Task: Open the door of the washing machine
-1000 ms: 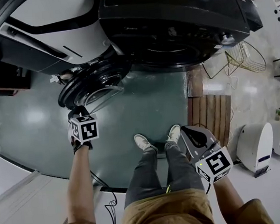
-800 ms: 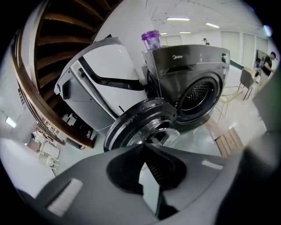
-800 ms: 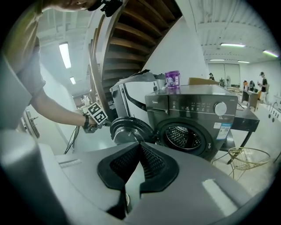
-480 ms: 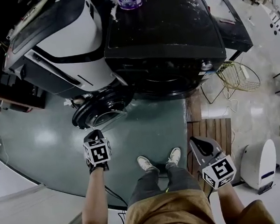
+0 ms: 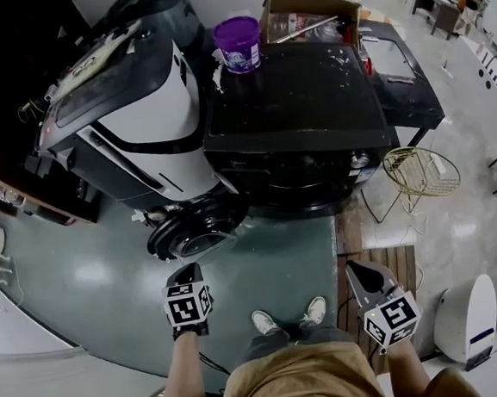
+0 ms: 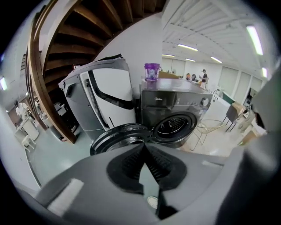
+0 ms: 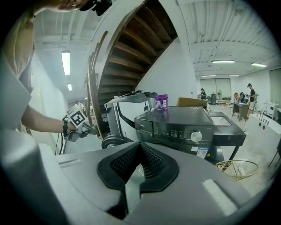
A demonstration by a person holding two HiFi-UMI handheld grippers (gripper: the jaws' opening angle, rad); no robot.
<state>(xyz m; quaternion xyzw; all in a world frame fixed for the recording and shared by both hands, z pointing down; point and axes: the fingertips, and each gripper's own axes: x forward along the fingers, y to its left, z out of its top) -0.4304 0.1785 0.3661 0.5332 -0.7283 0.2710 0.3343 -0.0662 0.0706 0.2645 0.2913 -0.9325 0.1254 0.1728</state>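
Note:
The black front-loading washing machine (image 5: 302,119) stands ahead of me. Its round door (image 5: 195,232) hangs swung open to the left, and the drum opening (image 6: 173,126) is bare. My left gripper (image 5: 186,272) hovers above the green floor just in front of the door, shut with nothing between its pads. In the left gripper view the door (image 6: 119,136) lies right beyond the closed tips (image 6: 144,146). My right gripper (image 5: 359,270) is held off to the right, well short of the machine (image 7: 175,125). It is shut and empty.
A white and black appliance (image 5: 133,117) stands against the washer's left side. On the washer's top sit a purple tub (image 5: 237,43) and a cardboard box (image 5: 306,11). A gold wire stand (image 5: 419,172), wooden slats (image 5: 380,264) and a white unit (image 5: 467,321) lie to the right.
Both grippers have risen and drawn back from the machine, which now shows its whole top. The door stays open. Both grippers remain shut.

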